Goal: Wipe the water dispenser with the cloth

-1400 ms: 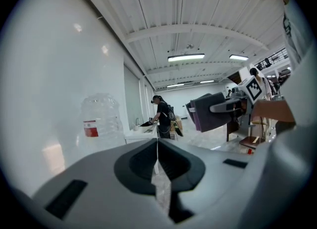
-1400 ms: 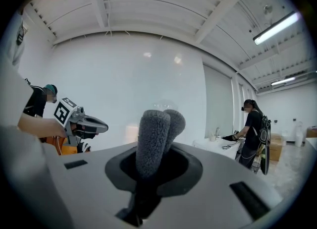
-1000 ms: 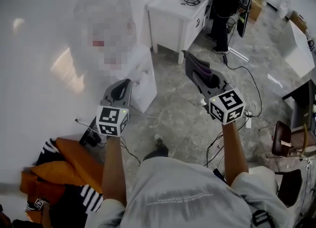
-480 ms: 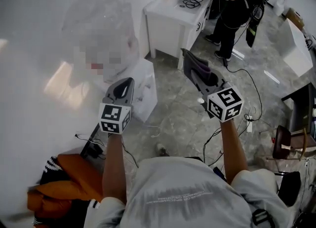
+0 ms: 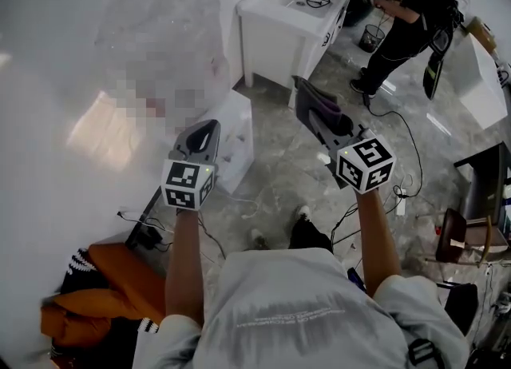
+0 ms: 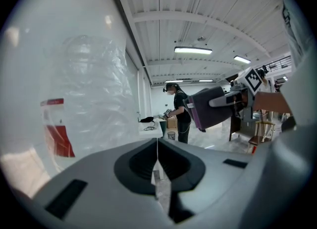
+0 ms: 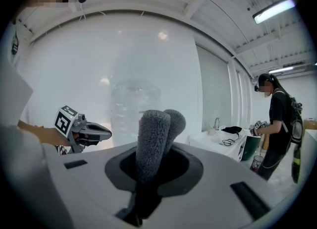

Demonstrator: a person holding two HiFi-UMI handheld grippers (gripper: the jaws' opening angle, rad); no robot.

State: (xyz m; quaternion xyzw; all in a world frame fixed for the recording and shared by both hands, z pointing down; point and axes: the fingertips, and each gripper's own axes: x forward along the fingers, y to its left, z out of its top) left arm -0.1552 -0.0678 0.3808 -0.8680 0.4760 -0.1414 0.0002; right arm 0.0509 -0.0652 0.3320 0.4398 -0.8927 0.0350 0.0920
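The right gripper (image 5: 319,120) pinches the grey cloth (image 7: 154,134). Its own view shows the cloth as a doubled upright fold; the head view shows only a dark wad. The left gripper (image 5: 207,129) is pressed together and empty. The water dispenser (image 5: 172,16) stands at eleven o'clock, apart from both.

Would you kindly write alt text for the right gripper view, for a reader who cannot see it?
The right tool grips a folded grey cloth that stands up between its jaws. Beyond it is the water dispenser's clear bottle, with the left tool at left and a person by a white table at right.
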